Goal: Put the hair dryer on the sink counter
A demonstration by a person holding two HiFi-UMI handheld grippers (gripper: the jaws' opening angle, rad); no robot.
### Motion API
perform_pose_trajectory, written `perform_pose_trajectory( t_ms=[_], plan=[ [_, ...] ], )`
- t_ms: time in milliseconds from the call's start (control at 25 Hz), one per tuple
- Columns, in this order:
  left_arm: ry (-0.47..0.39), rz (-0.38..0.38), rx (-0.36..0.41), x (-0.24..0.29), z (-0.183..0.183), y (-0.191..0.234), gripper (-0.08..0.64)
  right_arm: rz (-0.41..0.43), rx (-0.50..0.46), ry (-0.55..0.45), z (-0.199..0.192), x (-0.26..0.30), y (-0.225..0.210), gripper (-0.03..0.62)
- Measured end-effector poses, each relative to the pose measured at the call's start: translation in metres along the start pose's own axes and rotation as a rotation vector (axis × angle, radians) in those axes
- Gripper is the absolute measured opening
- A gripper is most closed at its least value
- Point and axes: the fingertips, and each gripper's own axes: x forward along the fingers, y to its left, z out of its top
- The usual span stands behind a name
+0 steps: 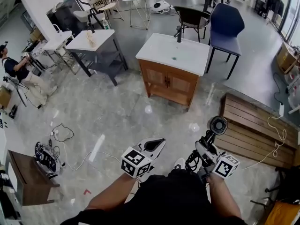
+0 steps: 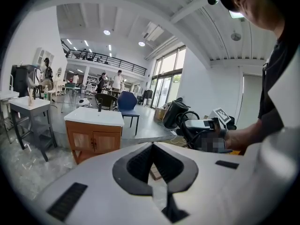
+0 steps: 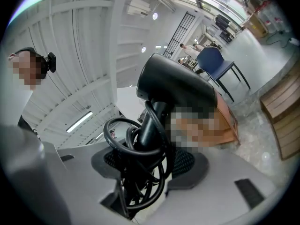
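Right tool (image 1: 208, 146), lower right, jaws clamped wide on the hair dryer (image 1: 218, 124) by its handle and coiled cord (image 3: 136, 139), apparently bundled to keep it from trailing, well short of the sink counter (image 1: 154, 50) at upper centre; left tool (image 1: 154, 148) closed, empty.

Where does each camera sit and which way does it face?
Head view: on the person's head, looking steeply down at the floor and sink cabinet; both forearms show.
Left gripper view: on the left tongs, facing the sink cabinet; right hand and torso show.
Right gripper view: on the right tongs, facing the clamped hair dryer; upper body shows.
Shared: hair dryer, all three.
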Motion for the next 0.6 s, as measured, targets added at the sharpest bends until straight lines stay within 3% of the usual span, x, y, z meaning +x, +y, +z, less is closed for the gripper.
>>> perform_pose_trajectory(
  t_ms=[600],
  plan=[
    [0.024, 0.014, -0.008, 0.099, 0.049, 0.023, 0.0, 0.026, 0.047, 0.043, 0.055, 0.027, -0.072, 0.224]
  ],
)
